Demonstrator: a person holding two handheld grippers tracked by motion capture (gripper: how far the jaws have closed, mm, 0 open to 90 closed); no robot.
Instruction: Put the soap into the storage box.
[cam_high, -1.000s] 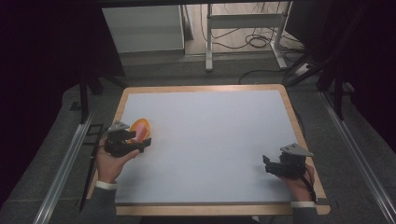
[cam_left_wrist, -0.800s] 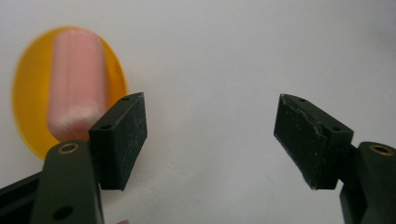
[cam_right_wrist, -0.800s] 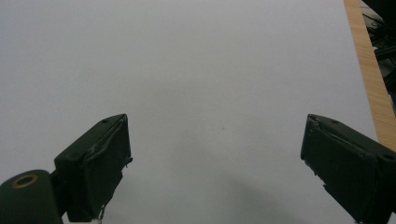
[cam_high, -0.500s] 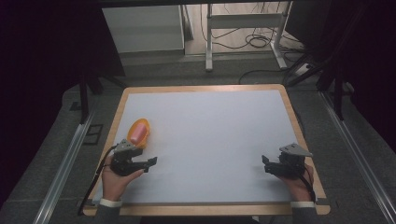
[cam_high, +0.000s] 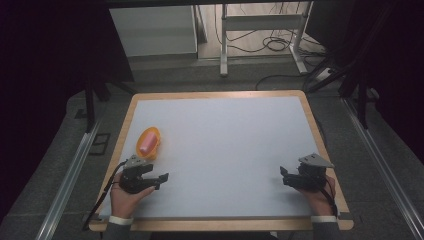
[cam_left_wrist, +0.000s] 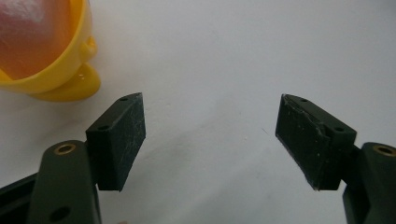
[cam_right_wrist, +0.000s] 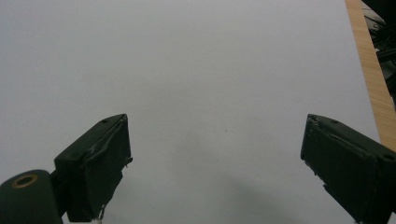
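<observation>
The yellow cup (cam_high: 148, 142) is set free near the table (cam_high: 225, 150) edge; both the left gripper (cam_high: 161, 178) and right gripper (cam_high: 284, 176) are held spread and empty, probably resting.

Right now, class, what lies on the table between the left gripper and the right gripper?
Nothing: in the high view, bare white tabletop runs between the left gripper and right gripper. The yellow cup sits beyond the left gripper.

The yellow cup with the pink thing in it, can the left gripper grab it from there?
Probably yes. The left gripper is open, the yellow cup sits just beyond it, and nothing lies between them.
</observation>
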